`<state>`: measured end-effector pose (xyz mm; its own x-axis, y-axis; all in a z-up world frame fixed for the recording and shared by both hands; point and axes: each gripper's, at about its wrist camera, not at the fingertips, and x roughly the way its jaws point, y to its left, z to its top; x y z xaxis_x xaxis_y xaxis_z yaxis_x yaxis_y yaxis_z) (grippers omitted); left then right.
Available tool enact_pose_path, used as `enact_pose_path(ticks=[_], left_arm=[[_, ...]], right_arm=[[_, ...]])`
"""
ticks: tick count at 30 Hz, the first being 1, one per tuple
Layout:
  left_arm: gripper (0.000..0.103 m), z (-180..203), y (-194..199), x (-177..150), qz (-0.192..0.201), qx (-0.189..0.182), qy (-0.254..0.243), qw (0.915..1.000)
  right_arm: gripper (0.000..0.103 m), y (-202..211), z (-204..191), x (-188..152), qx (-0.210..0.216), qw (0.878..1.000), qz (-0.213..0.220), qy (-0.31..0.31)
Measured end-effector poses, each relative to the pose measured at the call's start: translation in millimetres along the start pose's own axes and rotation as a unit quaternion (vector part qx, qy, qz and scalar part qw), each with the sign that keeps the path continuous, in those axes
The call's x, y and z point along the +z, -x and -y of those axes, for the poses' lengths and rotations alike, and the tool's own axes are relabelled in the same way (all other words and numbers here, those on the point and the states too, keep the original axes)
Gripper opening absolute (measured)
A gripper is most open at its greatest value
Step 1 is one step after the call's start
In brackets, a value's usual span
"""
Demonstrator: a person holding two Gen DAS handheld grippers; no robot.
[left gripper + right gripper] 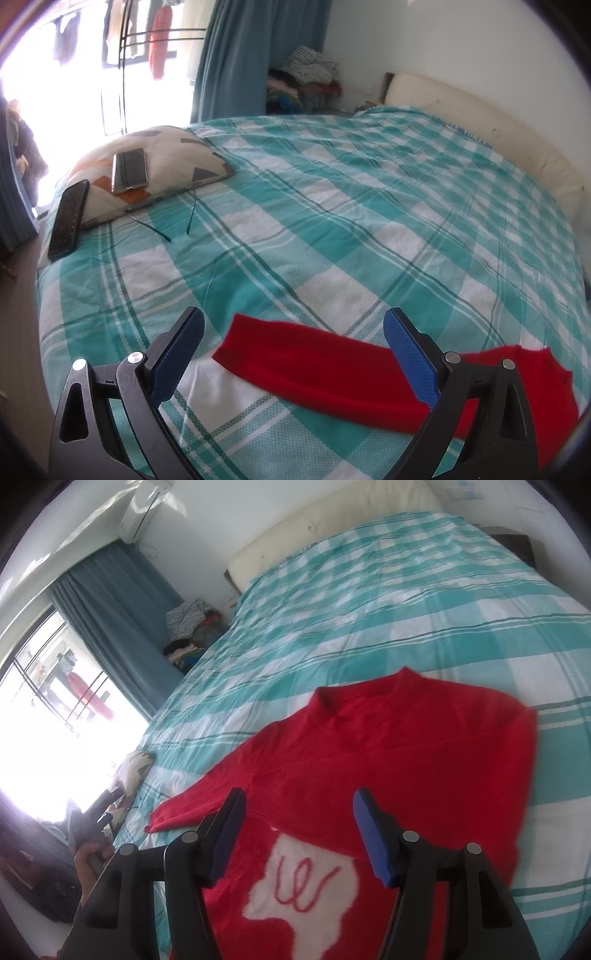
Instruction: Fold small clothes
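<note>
A small red sweater (399,760) with a white patch (303,890) lies flat on the teal checked bed (406,602). Its left sleeve (314,369) stretches out sideways; its right sleeve looks folded across the chest. My left gripper (293,328) is open, hovering over the sleeve's cuff end, holding nothing. My right gripper (297,801) is open above the sweater's body, just over the white patch, holding nothing. The left gripper also shows in the right wrist view (96,812), in a hand.
A patterned pillow (162,162) with a phone (129,170) on it and a black remote (68,218) lie at the bed's left edge. A cream headboard (498,122), blue curtain (236,59) and a clothes pile (306,81) stand beyond.
</note>
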<state>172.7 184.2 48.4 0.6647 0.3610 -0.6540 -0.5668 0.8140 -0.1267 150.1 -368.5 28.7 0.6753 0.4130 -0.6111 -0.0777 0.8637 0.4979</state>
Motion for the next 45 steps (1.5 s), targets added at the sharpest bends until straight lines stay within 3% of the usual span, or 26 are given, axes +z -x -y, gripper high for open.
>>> enact_pose_path(ticks=[4, 10, 13, 18, 26, 37, 45], left_arm=[[0.099, 11, -1, -7, -0.006, -0.003, -0.023, 0.9997], [0.100, 37, -10, -27, -0.044, -0.035, -0.083, 0.9950], [0.100, 50, -12, -41, -0.066, -0.051, -0.112, 0.9902], [0.101, 66, -3, -50, -0.059, -0.066, -0.146, 0.9853], [0.101, 72, -9, -53, -0.092, -0.094, -0.145, 0.9806], [0.102, 79, -4, -54, -0.091, -0.102, -0.163, 0.9771], [0.102, 80, -3, -56, -0.089, -0.096, -0.175, 0.9759]], right_arm=[[0.063, 54, 66, -16, -0.083, 0.995, 0.035, -0.049], [0.063, 86, 94, -57, -0.123, 0.988, 0.057, -0.068], [0.063, 95, 89, -53, -0.083, 0.989, 0.078, -0.089], [0.067, 105, 71, -46, -0.111, 0.986, 0.113, -0.044], [0.067, 105, 78, -49, -0.120, 0.984, 0.116, -0.061], [0.067, 82, 52, -55, -0.162, 0.983, 0.087, 0.015], [0.067, 83, 56, -56, -0.159, 0.983, 0.090, 0.007]])
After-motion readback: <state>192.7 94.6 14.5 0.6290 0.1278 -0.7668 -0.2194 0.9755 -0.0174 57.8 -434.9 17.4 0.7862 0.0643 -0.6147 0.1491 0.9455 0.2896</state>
